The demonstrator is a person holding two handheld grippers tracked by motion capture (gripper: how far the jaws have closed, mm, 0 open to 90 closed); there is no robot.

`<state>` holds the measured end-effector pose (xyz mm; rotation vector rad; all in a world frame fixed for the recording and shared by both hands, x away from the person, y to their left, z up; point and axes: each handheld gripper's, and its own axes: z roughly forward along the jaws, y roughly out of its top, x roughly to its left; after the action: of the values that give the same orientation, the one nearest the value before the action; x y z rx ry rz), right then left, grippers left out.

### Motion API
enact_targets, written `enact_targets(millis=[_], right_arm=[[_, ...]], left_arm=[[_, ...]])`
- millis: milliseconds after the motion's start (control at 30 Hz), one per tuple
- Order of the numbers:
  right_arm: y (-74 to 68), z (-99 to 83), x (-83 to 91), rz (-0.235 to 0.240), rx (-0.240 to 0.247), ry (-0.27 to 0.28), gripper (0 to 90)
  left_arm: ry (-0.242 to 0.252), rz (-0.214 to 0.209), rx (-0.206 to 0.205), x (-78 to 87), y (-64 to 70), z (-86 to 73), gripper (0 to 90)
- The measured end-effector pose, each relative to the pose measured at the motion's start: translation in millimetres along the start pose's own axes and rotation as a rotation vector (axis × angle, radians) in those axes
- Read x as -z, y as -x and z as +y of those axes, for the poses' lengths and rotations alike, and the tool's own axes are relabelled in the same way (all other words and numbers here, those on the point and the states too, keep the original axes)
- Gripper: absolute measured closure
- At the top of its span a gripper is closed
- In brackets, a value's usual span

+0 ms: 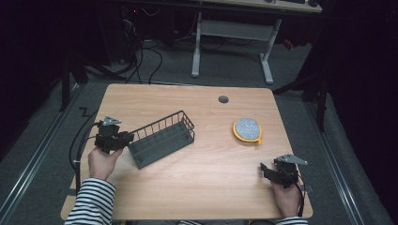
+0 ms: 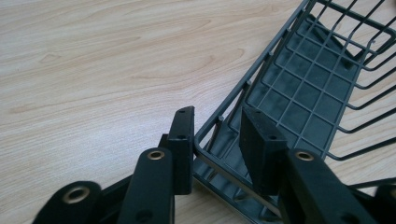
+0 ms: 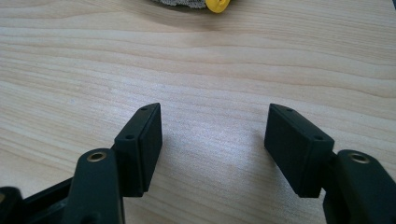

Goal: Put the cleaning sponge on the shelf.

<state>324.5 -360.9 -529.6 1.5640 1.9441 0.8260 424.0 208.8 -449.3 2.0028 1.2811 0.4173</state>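
Observation:
A dark grey wire basket (image 1: 162, 136) lies slanted on the left half of the wooden table (image 1: 197, 183). My left gripper (image 1: 127, 137) is at its near-left end. In the left gripper view that gripper (image 2: 217, 116) is open and straddles the basket's rim (image 2: 261, 70) at a corner, one jaw outside against the wire and the other inside. A round grey scrubber with a yellow rim (image 1: 247, 127) lies to the right of the middle. My right gripper (image 1: 264, 168) stands open near the front right corner. Between its jaws (image 3: 212, 116) is bare wood, and the scrubber's edge (image 3: 187, 3) lies well beyond them.
A round cable hole (image 1: 223, 99) sits near the table's far edge. Beyond the table stands a white desk frame (image 1: 230, 33), with cables on the floor (image 1: 145, 56). Bare wood stretches between basket and scrubber (image 1: 213, 140).

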Motion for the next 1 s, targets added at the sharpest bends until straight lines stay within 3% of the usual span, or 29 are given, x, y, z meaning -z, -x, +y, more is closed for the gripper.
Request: enact_targets(millis=[267, 533, 1000], right_arm=[[0.0, 0.0, 0.0, 0.000, 0.000, 0.000, 37.0], [0.1, 0.0, 0.0, 0.002, 0.002, 0.000, 36.8], [0.2, -0.1, 0.0, 0.005, 0.003, 0.001, 36.3]], left_arm=[[0.002, 0.013, 0.012, 0.1, 4.3, 0.2, 69.0], [0.002, 0.011, 0.007, -3.2, 17.2, 1.7, 69.6], [0.005, -0.015, 0.013, -16.3, 51.2, 8.9, 70.7]])
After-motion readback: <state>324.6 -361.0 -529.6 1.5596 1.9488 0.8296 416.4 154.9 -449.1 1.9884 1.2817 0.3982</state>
